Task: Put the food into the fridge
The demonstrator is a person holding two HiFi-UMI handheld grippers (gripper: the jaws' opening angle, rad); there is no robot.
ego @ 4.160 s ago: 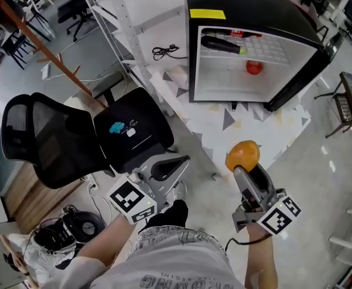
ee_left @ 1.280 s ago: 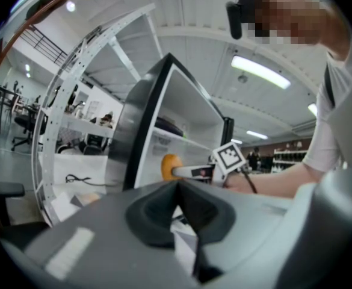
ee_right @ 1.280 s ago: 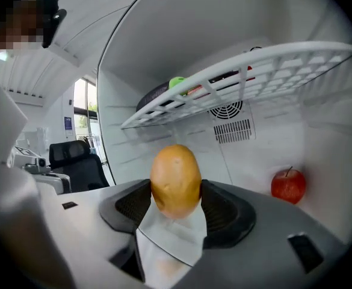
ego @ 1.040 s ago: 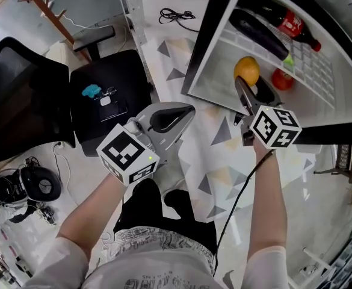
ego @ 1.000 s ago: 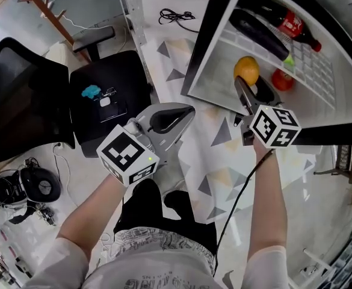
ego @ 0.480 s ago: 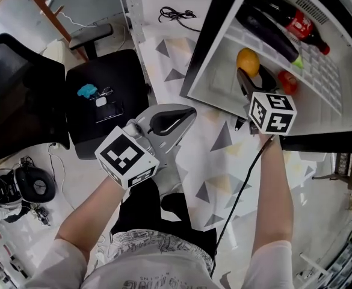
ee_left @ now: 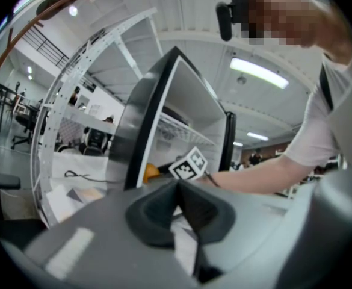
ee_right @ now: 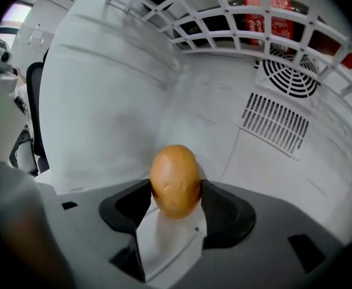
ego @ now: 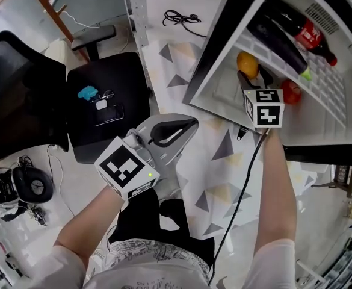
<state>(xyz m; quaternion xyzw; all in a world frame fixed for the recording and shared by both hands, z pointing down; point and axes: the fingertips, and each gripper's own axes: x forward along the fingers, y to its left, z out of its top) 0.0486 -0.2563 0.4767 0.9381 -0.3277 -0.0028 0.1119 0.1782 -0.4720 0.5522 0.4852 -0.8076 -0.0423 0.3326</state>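
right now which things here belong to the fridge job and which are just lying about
Job: orange, shut in the right gripper; open fridge; tomato and red-labelled bottle already inside.
Lying about: office chair, headphones, black cable on the floor; left gripper, shut and empty.

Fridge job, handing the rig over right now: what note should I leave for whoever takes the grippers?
Right gripper: shut on the orange, inside the open fridge, in the lower compartment under the wire shelf.
Left gripper: shut, empty, held outside the fridge above the floor.
Already in the fridge: a red round fruit on the lower floor; a cola bottle and a dark long item with a green end on the wire shelf.
Done: orange carried in. Left: set it down, probably beside the red fruit, open the jaws, and withdraw.
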